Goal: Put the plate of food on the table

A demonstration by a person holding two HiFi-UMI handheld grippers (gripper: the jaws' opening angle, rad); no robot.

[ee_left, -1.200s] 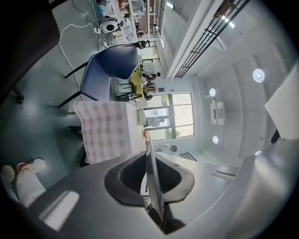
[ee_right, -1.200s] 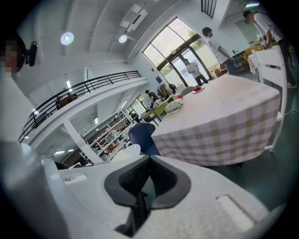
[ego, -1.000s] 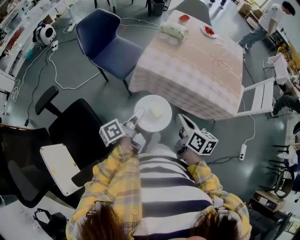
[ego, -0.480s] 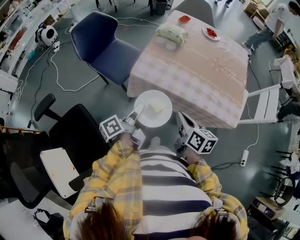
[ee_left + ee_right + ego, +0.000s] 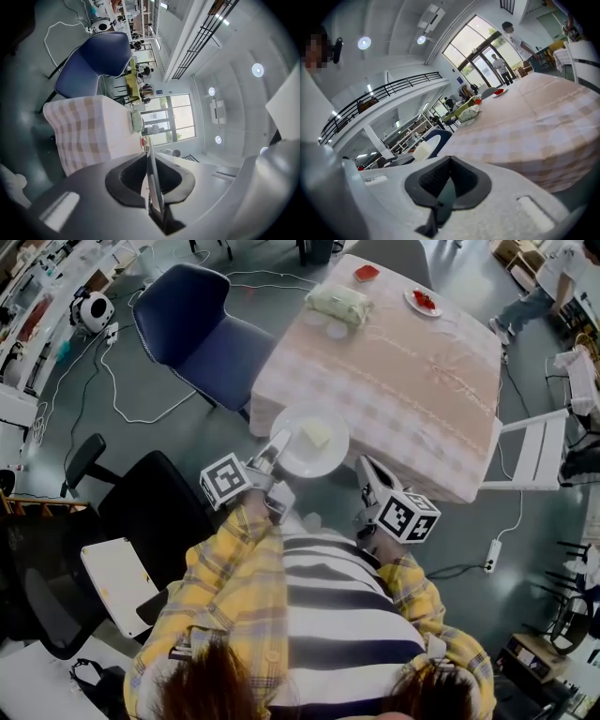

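Stands at the near side of the table, draped in a pale checked cloth that hangs past its rim. Holds the plate level in the air at the table's near left corner, overlapping the cloth's edge in the head view, with a pale block of food on it. Left of that corner, open grey floor crossed by white cables, then a blue chair near the table's left side; closer in, a black office chair just beside the left sleeve. On the right, a white folding chair just beside the table's near right corner, and a power strip on the floor. At the table's far end, small plates with red food and a green bundle, well apart from the near edge, with bare cloth between. Square black-and-white markers on both cubes, the only print to make out. Clamps the plate's rim, seen edge-on, between the fingers of the left gripper. Carries the right gripper apart from the plate, its fingers pressed together on nothing, pointed at the hanging cloth
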